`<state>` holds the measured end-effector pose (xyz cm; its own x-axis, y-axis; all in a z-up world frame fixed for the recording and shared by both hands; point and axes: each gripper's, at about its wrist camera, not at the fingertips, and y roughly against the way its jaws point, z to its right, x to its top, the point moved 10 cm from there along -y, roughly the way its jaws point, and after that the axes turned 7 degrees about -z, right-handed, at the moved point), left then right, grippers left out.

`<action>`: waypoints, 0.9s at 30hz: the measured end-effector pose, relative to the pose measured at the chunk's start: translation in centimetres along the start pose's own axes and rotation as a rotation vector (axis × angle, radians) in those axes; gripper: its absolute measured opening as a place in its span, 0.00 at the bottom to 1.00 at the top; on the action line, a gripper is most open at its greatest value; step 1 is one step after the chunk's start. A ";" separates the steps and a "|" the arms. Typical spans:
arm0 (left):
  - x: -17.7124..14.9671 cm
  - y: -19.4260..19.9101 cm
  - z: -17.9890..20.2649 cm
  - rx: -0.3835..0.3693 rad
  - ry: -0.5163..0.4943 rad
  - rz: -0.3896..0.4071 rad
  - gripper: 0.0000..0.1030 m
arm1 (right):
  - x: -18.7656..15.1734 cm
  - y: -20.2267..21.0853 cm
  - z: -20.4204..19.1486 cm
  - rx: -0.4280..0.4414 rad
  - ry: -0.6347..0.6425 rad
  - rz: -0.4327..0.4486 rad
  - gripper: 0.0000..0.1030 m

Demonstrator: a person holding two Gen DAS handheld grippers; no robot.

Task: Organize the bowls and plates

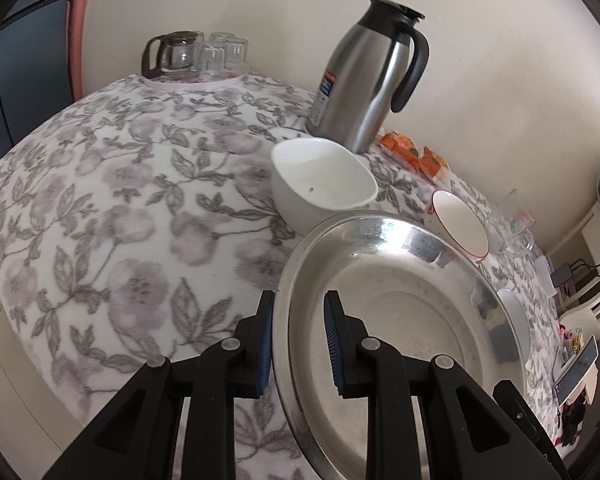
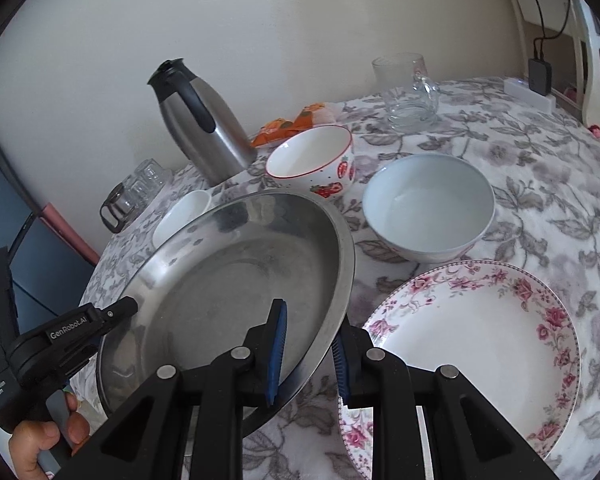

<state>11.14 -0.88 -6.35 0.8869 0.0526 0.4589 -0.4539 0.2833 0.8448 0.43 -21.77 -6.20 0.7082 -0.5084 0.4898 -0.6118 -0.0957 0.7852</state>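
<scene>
Steel plate point(image 1: 400, 292) is gripped on both sides: left gripper point(image 1: 300, 344) clamped on its near-left rim, one pad outside, one inside the dish; right gripper point(image 2: 310, 354) clamped on the opposite rim the same way. In the right wrist view the plate sits tilted, its right edge raised off the tabletop point(image 2: 500, 128), so it reads as carried, not resting.

Handling, my read: thin stamped metal, stiff, light, not fragile, but polished and slick. The rolled rim is the only real purchase, and the ribbed blue pads point(image 2: 278, 350) already bite there. Two opposed rim grips should keep it from swinging; a single one would let it pivot.

Around it:
- white bowl point(image 1: 320, 182) just beyond the far rim, near the steel thermos jug point(image 1: 372, 76)
- strawberry-print bowl point(image 2: 314, 162) and pale blue bowl point(image 2: 428, 208) to the right
- floral plate point(image 2: 476, 348) just beside the right gripper, looks like the stacking spot

The ceramics chip, so set the steel down gently.
</scene>
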 end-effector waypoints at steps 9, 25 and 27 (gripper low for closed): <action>0.4 -2.4 0.8 0.011 -0.011 -0.031 0.23 | 0.2 -1.6 1.0 -0.038 -0.021 -0.013 0.22; 1.1 -5.7 0.6 0.029 -0.010 -0.073 0.24 | 0.0 -4.8 1.4 -0.079 -0.002 -0.051 0.22; 1.1 -6.1 0.6 0.032 -0.009 -0.081 0.25 | 0.0 -5.2 1.4 -0.081 0.006 -0.053 0.22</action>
<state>14.86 -3.09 -10.82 0.9201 0.0220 0.3911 -0.3834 0.2559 0.8874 3.09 -22.42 -10.78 0.7415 -0.4990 0.4485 -0.5427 -0.0529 0.8383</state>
